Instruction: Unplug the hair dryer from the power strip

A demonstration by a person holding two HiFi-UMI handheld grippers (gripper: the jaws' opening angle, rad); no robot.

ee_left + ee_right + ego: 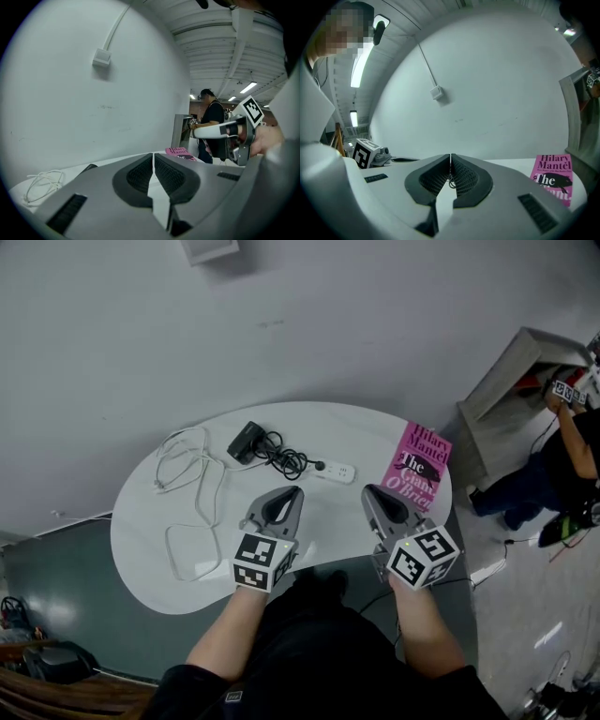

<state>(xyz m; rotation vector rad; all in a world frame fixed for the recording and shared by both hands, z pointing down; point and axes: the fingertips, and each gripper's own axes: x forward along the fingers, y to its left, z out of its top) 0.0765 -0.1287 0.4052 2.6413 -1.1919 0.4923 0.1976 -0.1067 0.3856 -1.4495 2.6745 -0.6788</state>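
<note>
On the white table point(141, 540) a black hair dryer point(246, 441) lies at the back, and its black cord point(284, 461) coils to the right. The plug point(320, 466) sits in a white power strip point(337, 472). My left gripper point(294, 490) hovers just in front of the cord, jaws shut and empty point(153, 157). My right gripper point(367, 489) is level with it, in front of the strip's right end, also shut on nothing point(450, 159). Through its jaw gap a bit of the black cord point(451, 183) shows.
A thin white cable point(187, 486) loops over the table's left half, also seen in the left gripper view point(41, 183). A pink book point(419, 468) lies at the right edge. A person point(562, 460) stands beyond the table on the right, by a grey cabinet point(511, 381).
</note>
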